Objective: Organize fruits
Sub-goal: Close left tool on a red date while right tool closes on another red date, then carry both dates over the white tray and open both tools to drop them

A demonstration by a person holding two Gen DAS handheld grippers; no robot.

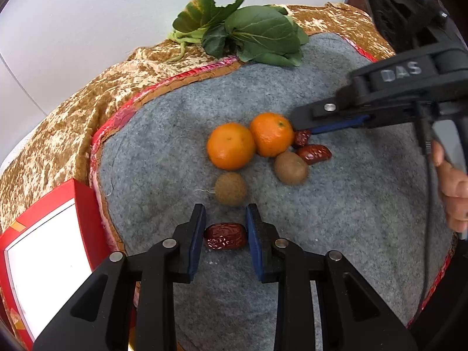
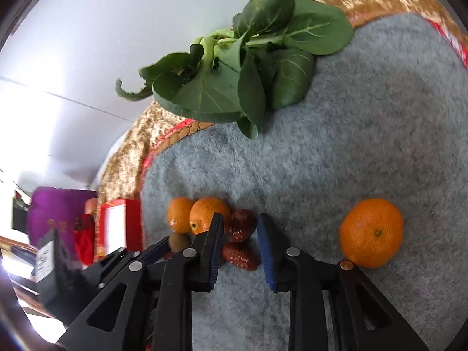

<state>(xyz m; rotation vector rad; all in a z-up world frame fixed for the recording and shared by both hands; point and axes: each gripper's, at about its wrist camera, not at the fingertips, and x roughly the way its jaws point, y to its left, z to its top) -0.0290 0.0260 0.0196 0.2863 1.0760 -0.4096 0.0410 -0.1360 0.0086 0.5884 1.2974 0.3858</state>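
On the grey felt mat [image 1: 336, 219] lie two oranges [image 1: 231, 145] [image 1: 272, 134], a kiwi [image 1: 291, 167], a brown round fruit [image 1: 231, 188] and red dates. My left gripper [image 1: 225, 228] is open, with one red date [image 1: 225, 236] between its fingers, both pads close to it. My right gripper [image 2: 239, 234] is open around two other dates [image 2: 241, 225] [image 2: 240, 256] beside the oranges [image 2: 209, 215]; it shows in the left wrist view [image 1: 304, 130] reaching in from the right. A third orange [image 2: 372, 232] lies apart to the right in the right wrist view.
Leafy greens [image 1: 248, 33] lie at the mat's far edge on a gold cloth [image 1: 58, 134]. A red and white box [image 1: 44, 257] stands at the left of the mat. A white wall is behind.
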